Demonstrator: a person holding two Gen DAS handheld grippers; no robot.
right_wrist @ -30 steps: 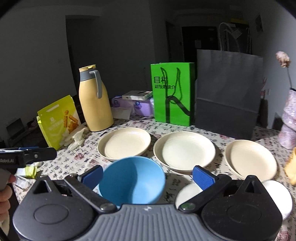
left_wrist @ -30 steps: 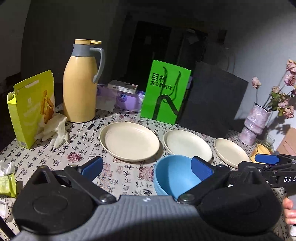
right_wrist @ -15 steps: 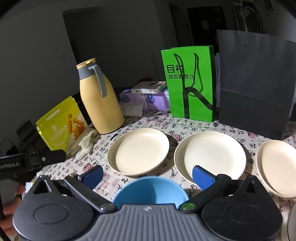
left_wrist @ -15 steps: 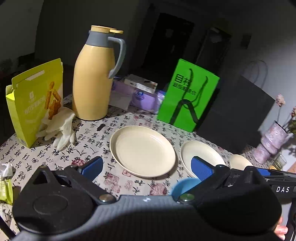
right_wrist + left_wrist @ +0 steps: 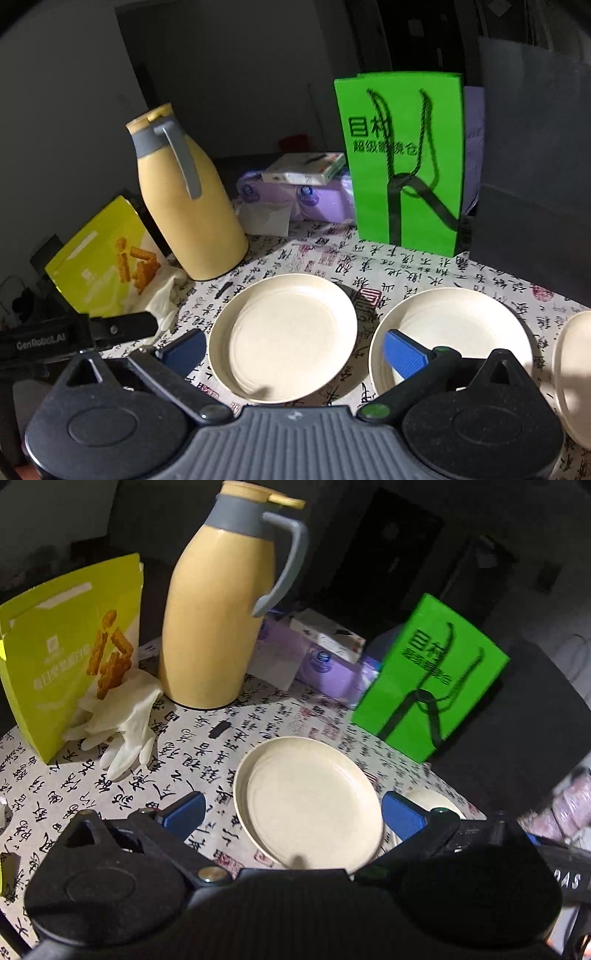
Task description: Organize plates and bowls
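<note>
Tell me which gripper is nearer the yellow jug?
Left. The left gripper is close in front of the yellow jug; the right gripper sits farther off, rightward.

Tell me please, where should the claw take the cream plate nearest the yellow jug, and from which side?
Probably the raised rim of the cream plate at its near edge, coming low from the front. It lies flat on the tablecloth, so only the thin rim offers a pinch, one finger above and one under.

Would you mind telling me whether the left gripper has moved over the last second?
Yes. The left gripper has advanced toward the yellow thermos jug, which now looms larger, and now frames the leftmost cream plate.
</note>
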